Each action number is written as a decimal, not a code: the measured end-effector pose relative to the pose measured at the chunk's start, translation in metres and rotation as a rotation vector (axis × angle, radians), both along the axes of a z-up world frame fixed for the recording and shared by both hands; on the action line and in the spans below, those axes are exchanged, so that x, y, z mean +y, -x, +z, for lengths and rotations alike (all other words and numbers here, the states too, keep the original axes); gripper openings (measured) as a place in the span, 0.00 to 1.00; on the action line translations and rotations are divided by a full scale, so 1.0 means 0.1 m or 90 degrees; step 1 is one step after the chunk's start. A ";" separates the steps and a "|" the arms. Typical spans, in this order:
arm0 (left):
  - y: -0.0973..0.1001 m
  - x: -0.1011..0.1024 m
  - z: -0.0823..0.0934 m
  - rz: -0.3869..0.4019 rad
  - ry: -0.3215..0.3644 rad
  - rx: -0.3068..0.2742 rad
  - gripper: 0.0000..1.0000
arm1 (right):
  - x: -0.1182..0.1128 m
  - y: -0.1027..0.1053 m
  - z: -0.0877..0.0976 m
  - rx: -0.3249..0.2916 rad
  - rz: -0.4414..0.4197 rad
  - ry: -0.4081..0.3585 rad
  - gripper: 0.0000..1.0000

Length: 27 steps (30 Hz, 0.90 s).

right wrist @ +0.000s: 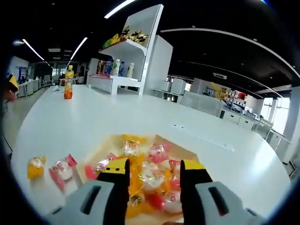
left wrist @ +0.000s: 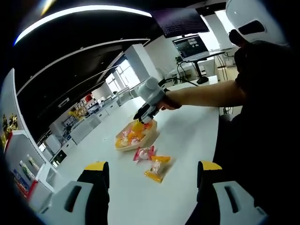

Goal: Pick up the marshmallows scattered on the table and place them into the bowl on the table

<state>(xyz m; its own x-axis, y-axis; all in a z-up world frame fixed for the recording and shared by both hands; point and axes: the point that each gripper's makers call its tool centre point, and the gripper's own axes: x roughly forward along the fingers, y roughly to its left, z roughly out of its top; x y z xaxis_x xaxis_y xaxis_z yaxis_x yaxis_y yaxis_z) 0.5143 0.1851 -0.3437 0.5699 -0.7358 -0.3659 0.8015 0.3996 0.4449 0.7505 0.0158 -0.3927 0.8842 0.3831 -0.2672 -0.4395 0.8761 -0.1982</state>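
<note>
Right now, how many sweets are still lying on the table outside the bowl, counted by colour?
Pink-wrapped sweet: 1
Yellow-wrapped sweet: 1
Total: 2 on the table, beside the bowl, which already holds many more.

Left gripper (left wrist: 152, 176) jaws spread wide, level. Right gripper (right wrist: 154, 174) jaws parted, arm (left wrist: 206, 95) outstretched, angled down.

The right gripper's jaws (right wrist: 153, 176) hide part of the marshmallows (right wrist: 157, 154) in the bowl (right wrist: 190, 152); the bottle (right wrist: 68, 83) label is too small to read; shelf items (right wrist: 124, 35) are blurred.
</note>
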 end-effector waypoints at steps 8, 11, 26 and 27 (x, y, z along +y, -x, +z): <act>0.01 0.00 0.00 0.001 -0.001 0.001 0.76 | 0.00 0.03 0.11 -0.026 0.002 -0.023 0.66; 0.01 -0.01 -0.01 -0.001 -0.003 0.002 0.76 | -0.01 0.04 0.14 -0.030 -0.001 -0.034 0.75; 0.00 0.00 -0.01 0.001 -0.001 0.001 0.76 | -0.26 0.17 0.41 -0.056 -0.040 -0.118 0.97; 0.00 0.00 -0.01 0.003 -0.001 0.000 0.76 | -0.26 0.20 0.43 -0.058 -0.038 -0.119 0.97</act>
<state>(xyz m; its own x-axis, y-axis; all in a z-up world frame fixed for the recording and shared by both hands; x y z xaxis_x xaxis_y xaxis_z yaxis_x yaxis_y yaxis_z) 0.5146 0.1856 -0.3444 0.5740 -0.7322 -0.3667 0.7992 0.4031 0.4459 0.7309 -0.0107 -0.3500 0.9241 0.3644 -0.1149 -0.3732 0.9254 -0.0664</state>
